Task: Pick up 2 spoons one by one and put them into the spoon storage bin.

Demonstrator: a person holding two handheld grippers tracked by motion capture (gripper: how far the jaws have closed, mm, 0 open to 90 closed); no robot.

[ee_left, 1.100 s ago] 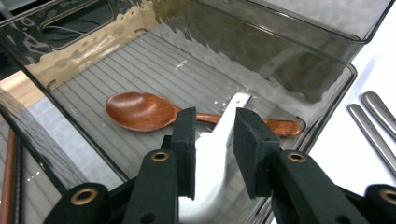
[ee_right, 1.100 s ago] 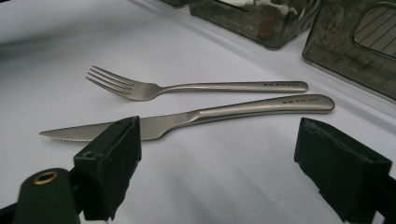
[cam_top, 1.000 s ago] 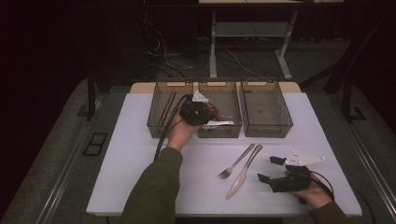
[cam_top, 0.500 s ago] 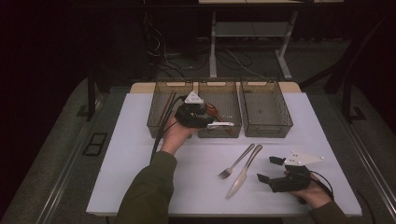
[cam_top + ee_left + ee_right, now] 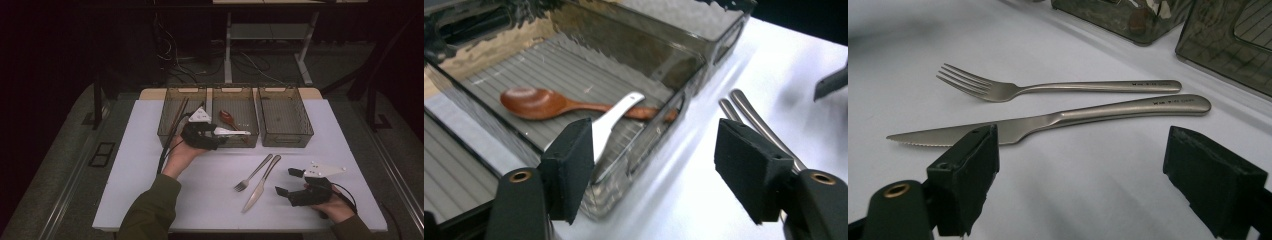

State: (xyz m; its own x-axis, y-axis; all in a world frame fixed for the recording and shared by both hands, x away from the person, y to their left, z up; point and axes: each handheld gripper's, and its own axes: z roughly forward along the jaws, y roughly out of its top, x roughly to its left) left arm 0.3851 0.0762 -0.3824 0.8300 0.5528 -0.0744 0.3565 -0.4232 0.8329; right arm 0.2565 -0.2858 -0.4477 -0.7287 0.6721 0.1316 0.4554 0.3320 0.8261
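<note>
My left gripper (image 5: 216, 139) hovers at the front edge of the middle bin (image 5: 235, 145). Its jaws have just been opening and stand open with nothing between them (image 5: 656, 165). A white spoon (image 5: 232, 132) lies in that bin, its handle resting across a brown wooden spoon (image 5: 229, 119). In the left gripper view the white spoon (image 5: 611, 122) and the wooden spoon (image 5: 539, 102) lie past the left jaw. A steel fork (image 5: 254, 173) and knife (image 5: 261, 184) lie side by side on the white table. My right gripper (image 5: 287, 182) rests open just right of them, facing the knife (image 5: 1048, 122) and fork (image 5: 1048, 87).
Three smoky clear bins stand in a row at the back of the table. The left bin (image 5: 164, 131) holds chopsticks (image 5: 177, 119); the right bin (image 5: 286, 89) looks bare. Dark floor, cables and table legs lie beyond.
My left gripper has drawn back toward the near side from over the middle bin, its jaws opening. The white spoon now lies in the bin. The right gripper has stayed put.
</note>
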